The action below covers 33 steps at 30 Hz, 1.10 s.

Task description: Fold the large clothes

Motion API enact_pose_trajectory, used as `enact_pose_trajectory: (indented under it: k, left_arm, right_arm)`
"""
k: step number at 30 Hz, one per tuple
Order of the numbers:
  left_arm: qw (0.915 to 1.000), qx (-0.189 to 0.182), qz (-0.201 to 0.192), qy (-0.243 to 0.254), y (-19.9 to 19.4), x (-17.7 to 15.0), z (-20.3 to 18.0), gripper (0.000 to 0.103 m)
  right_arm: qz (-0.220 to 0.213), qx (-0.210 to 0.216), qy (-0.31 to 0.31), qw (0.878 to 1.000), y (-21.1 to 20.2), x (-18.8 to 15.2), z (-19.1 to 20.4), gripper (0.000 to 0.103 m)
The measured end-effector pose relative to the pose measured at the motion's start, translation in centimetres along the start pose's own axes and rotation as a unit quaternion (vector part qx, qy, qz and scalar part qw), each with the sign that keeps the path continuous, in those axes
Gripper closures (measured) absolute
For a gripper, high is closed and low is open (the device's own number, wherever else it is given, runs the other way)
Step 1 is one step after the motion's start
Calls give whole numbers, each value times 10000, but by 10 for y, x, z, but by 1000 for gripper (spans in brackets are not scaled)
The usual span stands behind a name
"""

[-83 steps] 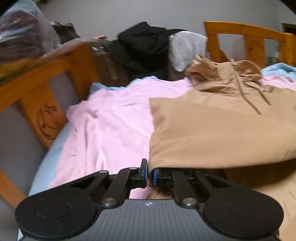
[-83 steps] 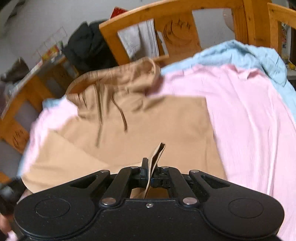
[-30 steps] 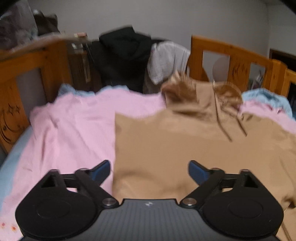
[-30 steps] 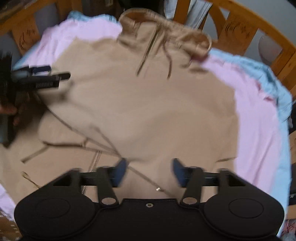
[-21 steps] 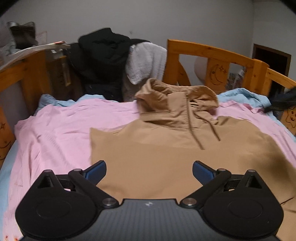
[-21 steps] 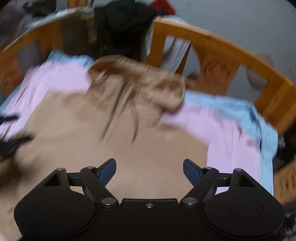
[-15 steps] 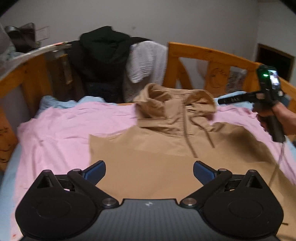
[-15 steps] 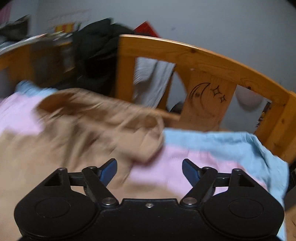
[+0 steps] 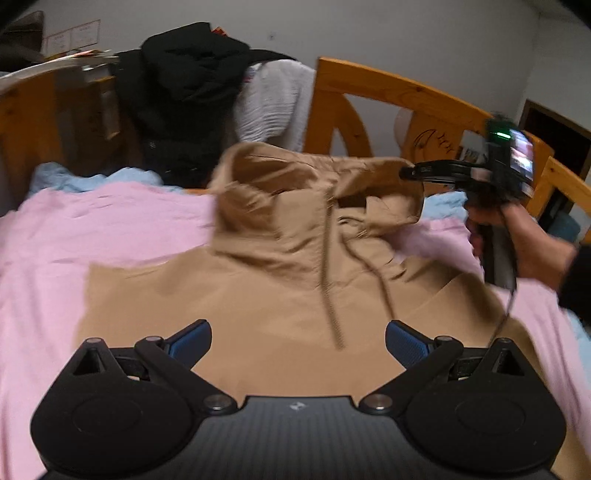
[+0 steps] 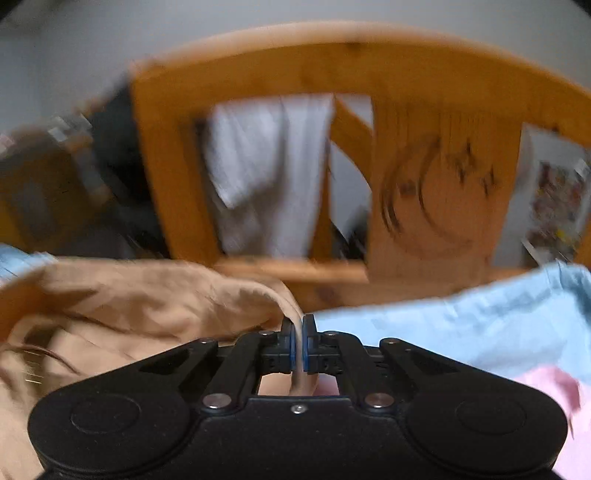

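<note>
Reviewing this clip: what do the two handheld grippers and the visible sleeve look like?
Both the left gripper and right gripper are matte black, with two round discs, silver pivot screws and blue finger pads. The left body is ribbed grey. From outside, the right one shows a green light, a small screen and a dangling cable. The sleeve is dark.

The right wrist view is motion-blurred throughout — the carving on the wooden headboard (image 10: 436,192) reads only as smeared curves. The tan hoodie (image 10: 155,295) runs off the left edge, its lower body hidden behind the right gripper (image 10: 297,345). In the left wrist view, the hoodie's hem is hidden behind the left gripper (image 9: 297,341). The person's sleeve (image 9: 578,280) is cut off at the right edge. The papers on the wall (image 9: 72,35) are too small to read.
</note>
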<state>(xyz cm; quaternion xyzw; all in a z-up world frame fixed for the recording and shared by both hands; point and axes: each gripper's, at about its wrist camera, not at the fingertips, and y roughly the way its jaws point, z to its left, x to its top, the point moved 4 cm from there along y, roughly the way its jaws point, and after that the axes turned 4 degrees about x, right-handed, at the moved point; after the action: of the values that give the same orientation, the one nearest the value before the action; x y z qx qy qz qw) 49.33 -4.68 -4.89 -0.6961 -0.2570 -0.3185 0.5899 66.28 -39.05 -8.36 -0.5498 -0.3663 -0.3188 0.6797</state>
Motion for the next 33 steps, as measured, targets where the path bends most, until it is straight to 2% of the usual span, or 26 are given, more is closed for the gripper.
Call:
enact_pose_trajectory:
  k: [2,4,7,9,11,13,15,19,21,23,26,28,32,33]
  left_arm:
    - [9999,-83,-17,-58,6,6,-7,1]
    - [9997,-169,-65,-168,9,11,-10,1]
    - [9999,-42,71,-149,20,12,-13,1]
    - [9996,138,76,-213,30,11,-11,1]
    - [9993,83,-47,-365,37,8,-6,2]
    - [9980,-113,-89,-611,35,1,0,3]
    - [9957,-471,-58,-792,23,-12,3,3]
    - [9873,-1232,-104,-1000,-24,-37,8,3]
    - [9796,-1529,-279,-1274,-43,-37,13,2]
    - [9675,-1919,-353,-1610,-48,-29,17,1]
    - [9451,-2402,-58,-2213,-28,-14,22,1]
    - [9333,-2428,121,-2643,-13,-14,26,1]
    - [9076,-2553,129,-3331,-5,-23,36,2]
    - [9015,-2540,156,-3500,-3,-26,40,6]
  right_arm:
    - [-542,338,-193,9978,-35,0,6,101]
    - [-1065,518,-649,9908,-78,-7,15,101]
    - [-1846,669,-1419,9702,-147,-28,28,101]
    - [-2165,712,-1684,9590,-184,-40,32,101]
    - [-2270,790,-1814,9536,-216,-54,35,101]
    - [-2284,758,-2210,9451,-236,-70,40,101]
    - [-2201,704,-2743,9335,-248,-89,47,101]
    - [-1903,719,-3137,9275,-257,-116,51,100]
    - [-1773,746,-3276,9250,-257,-123,53,100]
    - [-1707,706,-3475,9193,-256,-127,57,100]
    - [-1574,673,-3473,9220,-255,-127,62,100]
    - [-1517,648,-3479,9229,-252,-125,67,100]
    - [-1465,613,-3602,9193,-250,-130,72,100]
    - [-1450,605,-3639,9181,-251,-133,71,100]
